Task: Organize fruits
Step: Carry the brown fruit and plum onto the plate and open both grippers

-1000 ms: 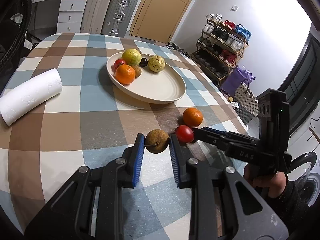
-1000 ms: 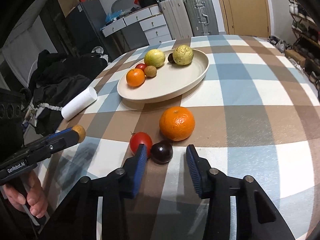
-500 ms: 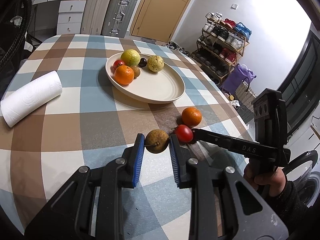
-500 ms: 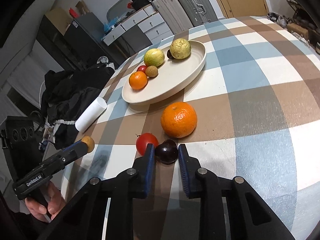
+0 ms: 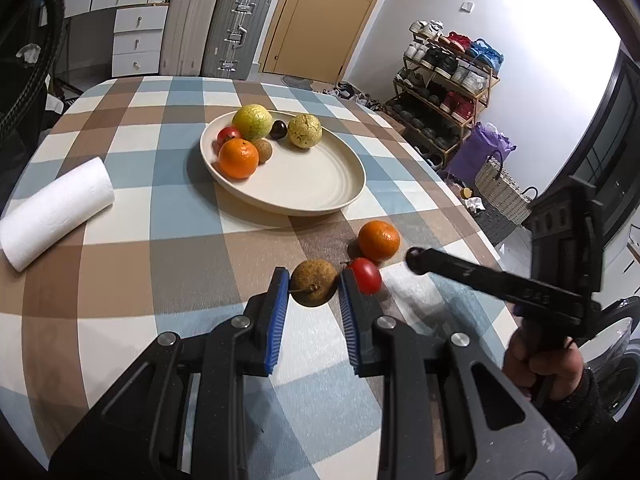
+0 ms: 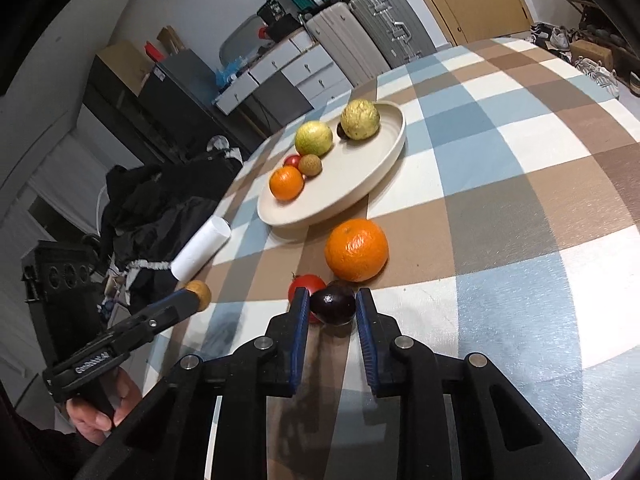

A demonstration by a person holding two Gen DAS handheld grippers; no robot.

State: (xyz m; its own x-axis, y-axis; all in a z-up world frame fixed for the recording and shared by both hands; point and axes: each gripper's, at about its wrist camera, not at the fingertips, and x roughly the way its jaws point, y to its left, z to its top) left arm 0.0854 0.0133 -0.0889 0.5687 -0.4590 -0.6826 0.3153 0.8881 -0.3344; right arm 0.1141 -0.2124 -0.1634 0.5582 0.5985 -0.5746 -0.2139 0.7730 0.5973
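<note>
My left gripper (image 5: 313,288) is shut on a small brown round fruit (image 5: 313,282) and holds it above the checked tablecloth. My right gripper (image 6: 333,304) is shut on a dark plum (image 6: 333,304), lifted just off the cloth. It also shows in the left wrist view (image 5: 416,257). A red tomato (image 6: 303,285) and an orange (image 6: 356,249) lie on the cloth next to the plum. The cream plate (image 5: 320,184) holds an orange (image 5: 238,158), two yellow-green fruits, a tomato, a brown fruit and a dark plum.
A white paper towel roll (image 5: 56,213) lies at the table's left. Dark clothing (image 6: 160,208) is piled beyond the left edge. Suitcases (image 5: 216,28), drawers and a shoe rack (image 5: 448,80) stand past the table.
My right gripper closed on the dark plum and raised it slightly, tilting its view. My left gripper kept holding the brown fruit and rose a little.
</note>
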